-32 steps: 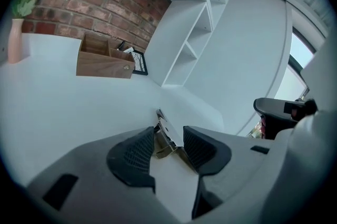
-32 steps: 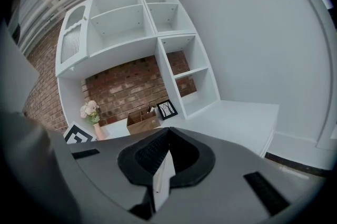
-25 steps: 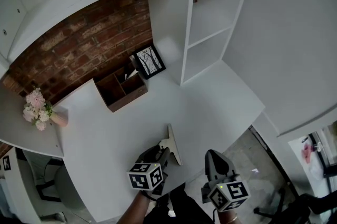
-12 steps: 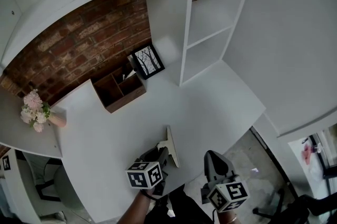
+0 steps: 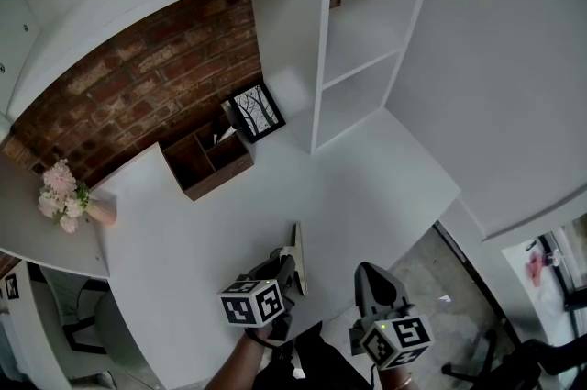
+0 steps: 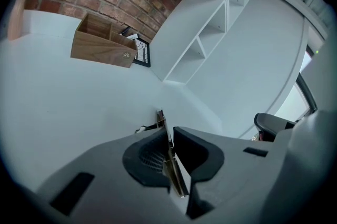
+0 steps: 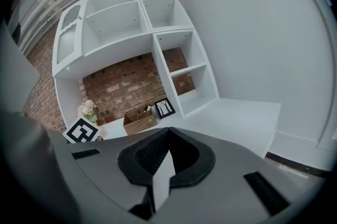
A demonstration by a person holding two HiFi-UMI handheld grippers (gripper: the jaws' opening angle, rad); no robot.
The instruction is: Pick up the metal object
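One item: metal object [image 5: 297, 250], on edge, six o'clock on our desk [image 5: 211, 232].
Left gripper [image 6: 169, 136]: jaws just closing, clamping it for lifting.
Right gripper [image 7: 167, 136]: jaws together, idle.

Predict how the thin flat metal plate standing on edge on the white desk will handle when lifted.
Probably stiff: the thin flat metal plate shows a straight edge. Likely slippery: its faces look smooth. On edge, it might tip without the left gripper, whose jaws have just been closing on it.
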